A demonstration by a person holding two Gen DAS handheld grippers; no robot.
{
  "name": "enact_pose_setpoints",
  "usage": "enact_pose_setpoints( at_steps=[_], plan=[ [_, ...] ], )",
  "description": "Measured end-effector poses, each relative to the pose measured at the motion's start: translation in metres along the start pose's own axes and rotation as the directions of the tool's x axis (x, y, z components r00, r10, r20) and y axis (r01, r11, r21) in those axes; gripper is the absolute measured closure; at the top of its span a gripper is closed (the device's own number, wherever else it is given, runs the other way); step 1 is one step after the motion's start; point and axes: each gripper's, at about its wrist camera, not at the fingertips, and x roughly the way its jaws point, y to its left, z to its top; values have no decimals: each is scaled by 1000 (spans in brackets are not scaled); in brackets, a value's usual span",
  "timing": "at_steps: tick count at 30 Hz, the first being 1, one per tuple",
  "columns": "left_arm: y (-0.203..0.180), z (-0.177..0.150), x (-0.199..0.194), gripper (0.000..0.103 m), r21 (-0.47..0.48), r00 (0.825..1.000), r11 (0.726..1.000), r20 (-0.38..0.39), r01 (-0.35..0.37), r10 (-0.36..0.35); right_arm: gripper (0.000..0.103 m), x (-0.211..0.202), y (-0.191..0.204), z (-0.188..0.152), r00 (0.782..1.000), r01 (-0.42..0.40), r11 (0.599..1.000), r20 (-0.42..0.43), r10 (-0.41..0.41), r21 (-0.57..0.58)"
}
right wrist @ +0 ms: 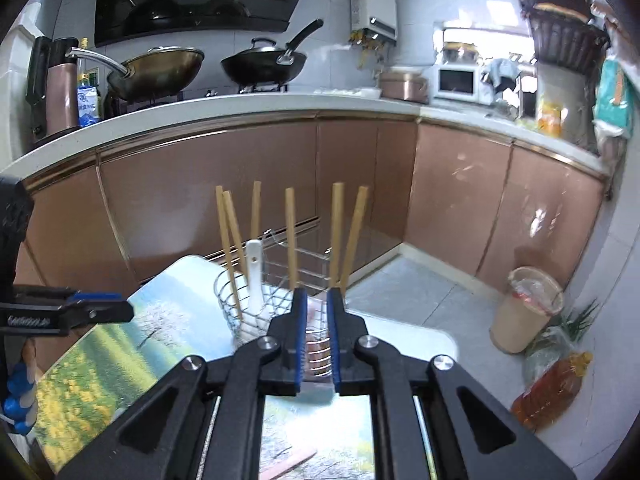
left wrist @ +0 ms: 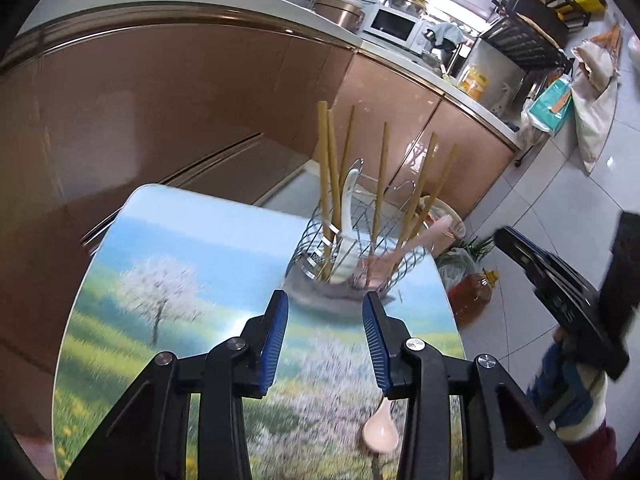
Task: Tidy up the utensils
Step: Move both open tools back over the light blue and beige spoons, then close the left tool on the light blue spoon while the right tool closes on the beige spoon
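A wire utensil rack (left wrist: 360, 256) (right wrist: 280, 296) stands at the far edge of the flower-print table (left wrist: 168, 280) (right wrist: 120, 344). It holds several wooden chopsticks (left wrist: 325, 168) (right wrist: 291, 236), a white spoon (left wrist: 347, 220) (right wrist: 254, 280) and a pink spoon (left wrist: 416, 240). Another pink spoon (left wrist: 380, 432) lies on the table under my left gripper (left wrist: 325, 300), which is open and empty, just short of the rack. My right gripper (right wrist: 318, 300) hovers close before the rack, its jaws nearly closed with a narrow gap and nothing between them. It also shows in the left wrist view (left wrist: 560, 292).
Brown kitchen cabinets (right wrist: 360, 176) run behind the table. A beige bin (right wrist: 524, 308), an oil bottle (right wrist: 548, 392) and a bag of greens (left wrist: 460, 260) stand on the tiled floor at the right. Woks (right wrist: 160, 68) sit on the counter.
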Motion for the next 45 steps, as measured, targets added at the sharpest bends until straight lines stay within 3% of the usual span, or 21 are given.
enact_pose_setpoints(
  at_steps=[5, 10, 14, 23, 28, 36, 45],
  plan=[
    [7, -7, -19, 65, -10, 1000, 1000, 10, -16, 16, 93, -8, 0, -4, 999, -49, 995, 20, 47, 85],
    [17, -14, -22, 60, -34, 999, 999, -7, -38, 38, 92, -25, 0, -21, 999, -45, 992, 0, 45, 114],
    [28, -33, -28, 54, -60, 997, 996, -39, -65, 62, 76, -43, -5, -34, 999, -25, 991, -17, 27, 129],
    [52, -78, -45, 54, -121, 991, 987, -98, -107, 96, 74, -75, -4, -66, 997, -2, 987, -80, 15, 158],
    [55, -95, -55, 51, -131, 988, 982, -94, -135, 124, 64, -84, 2, -81, 993, -10, 983, -112, 31, 184],
    [48, -124, -52, 47, -123, 973, 967, -83, -223, 214, 63, -75, 13, -109, 980, -1, 978, -192, 43, 211],
    [54, -143, -21, 42, -129, 962, 962, -161, -241, 219, 58, -39, 19, -129, 944, 3, 970, -322, 78, 243]
  ],
)
